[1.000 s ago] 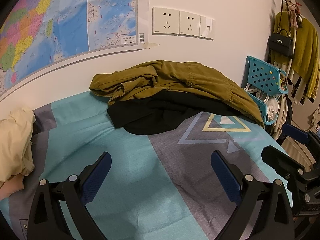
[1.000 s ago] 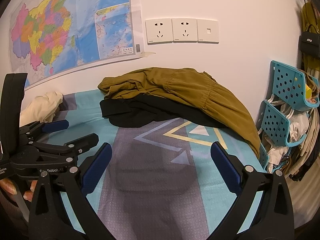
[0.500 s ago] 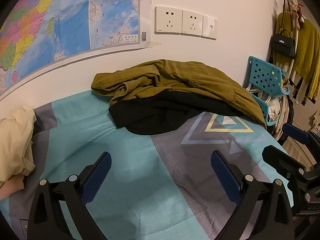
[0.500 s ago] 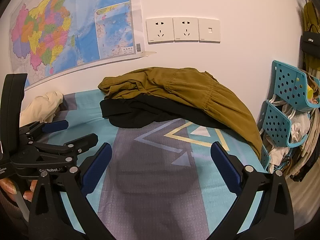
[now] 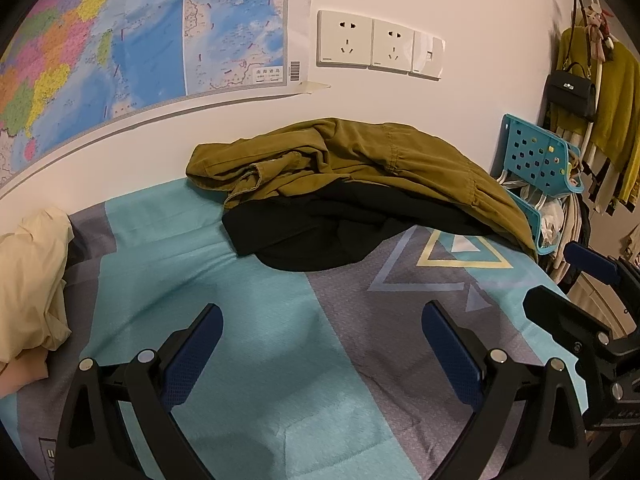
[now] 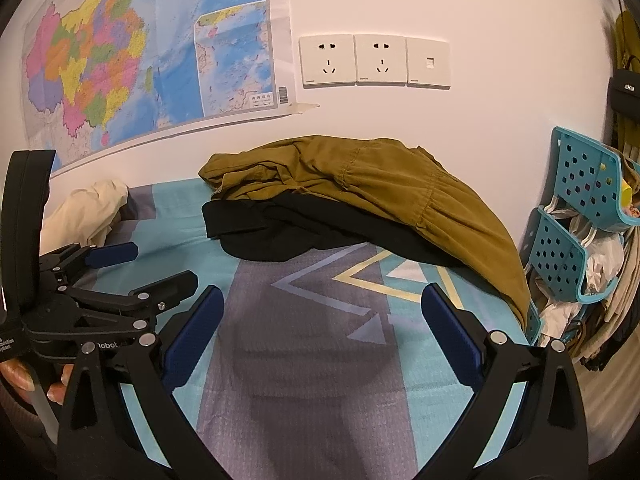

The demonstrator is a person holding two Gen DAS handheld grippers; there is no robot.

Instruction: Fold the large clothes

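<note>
Both grippers, left [image 5: 320, 350] & right [image 6: 322, 338], jaws spread wide & empty, have edged slightly closer to the olive garment [image 5: 360, 160] heaped on a black one [image 5: 320, 236] at 12 o'clock (nothing gripped), approach only, folding not begun.

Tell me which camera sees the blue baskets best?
The right wrist view. There the blue baskets show two stacked tiers with dotted holes and stuff inside, just past the end of the bed. In the left wrist view the baskets look smaller, and the green jacket hides part of the lower tier.
</note>
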